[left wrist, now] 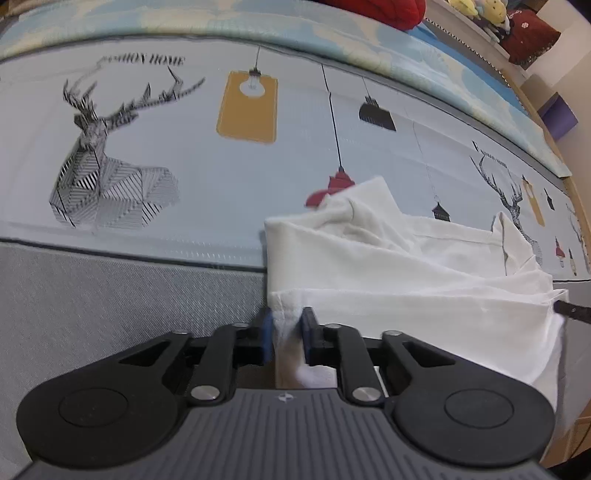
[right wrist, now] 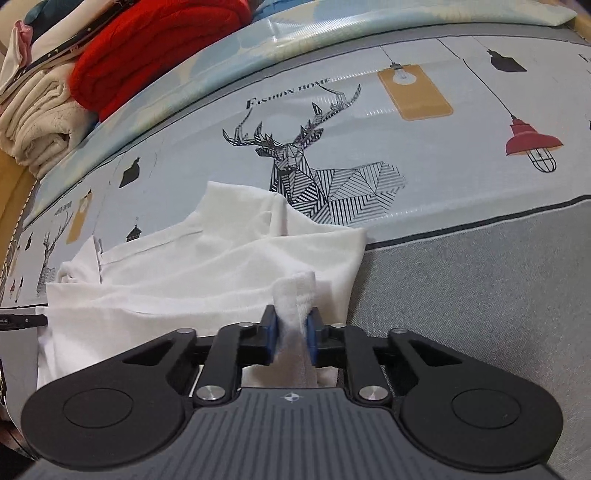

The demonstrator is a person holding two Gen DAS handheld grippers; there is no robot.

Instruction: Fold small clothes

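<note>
One white garment (left wrist: 406,266) lies rumpled on a printed cloth that covers a wide surface (left wrist: 110,288), with its near edge lifted by two tools. The left tool (left wrist: 288,332) has its two blue-padded fingers (left wrist: 266,332) pressed together on a corner of the garment's hem. The right tool (right wrist: 291,334) is pinching a bunched fold of the same white garment (right wrist: 207,266) between its own two blue pads. In each wrist view a thin dark tip of the other tool shows at the far side of the cloth, touching the fabric's edge.

The cloth cover (right wrist: 424,155) is pale grey-blue with a plain woven grey band nearest the tools. Its print shows striped geometric stag heads (left wrist: 107,177); two can be counted in the left view. Also printed are hanging lamps: yellow rectangular panels with a bulb (left wrist: 249,107), black lamp shades, and red lamp shades (right wrist: 532,142). The words "Fashion Home" sit above one stag.

Beyond the printed cloth runs a light blue and cream patterned strip (left wrist: 332,40). At the far back, a folded red textile (right wrist: 147,48) rests beside a folded cream towel (right wrist: 37,122). The left view also shows yellow soft toys (left wrist: 480,11), a dark red cushion (left wrist: 532,37) and a purple box (left wrist: 559,116).
</note>
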